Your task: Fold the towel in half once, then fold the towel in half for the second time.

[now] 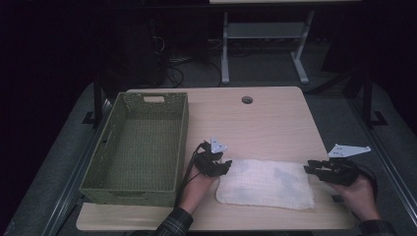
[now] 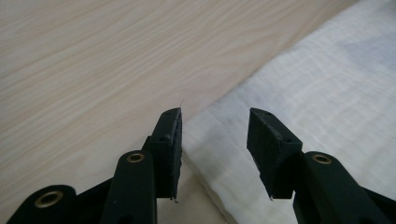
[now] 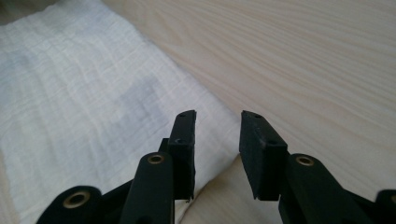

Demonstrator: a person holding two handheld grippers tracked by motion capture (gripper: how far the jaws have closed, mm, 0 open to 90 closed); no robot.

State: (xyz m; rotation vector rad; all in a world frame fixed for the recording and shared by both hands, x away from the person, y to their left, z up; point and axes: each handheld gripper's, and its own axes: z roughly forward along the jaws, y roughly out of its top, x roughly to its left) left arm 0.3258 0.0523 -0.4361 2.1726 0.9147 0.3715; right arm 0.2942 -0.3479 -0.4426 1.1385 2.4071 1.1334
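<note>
Lying flat near the tabletop's [image 1: 275, 123] front edge, right of centre, is a folded white cloth [image 1: 265, 183]. A green basket [image 1: 110, 147] fills the left side, just beside the left gripper [image 1: 222, 166]; a round hole [image 1: 247, 100] sits near the back edge. Nothing blocks the cloth. The left gripper hovers at its left edge and the right gripper [image 1: 312, 169] at its right edge, each with jaws apart, gripping nothing.

green woven basket [image 1: 140, 147] on wooden table [image 1: 265, 123], left side
</note>
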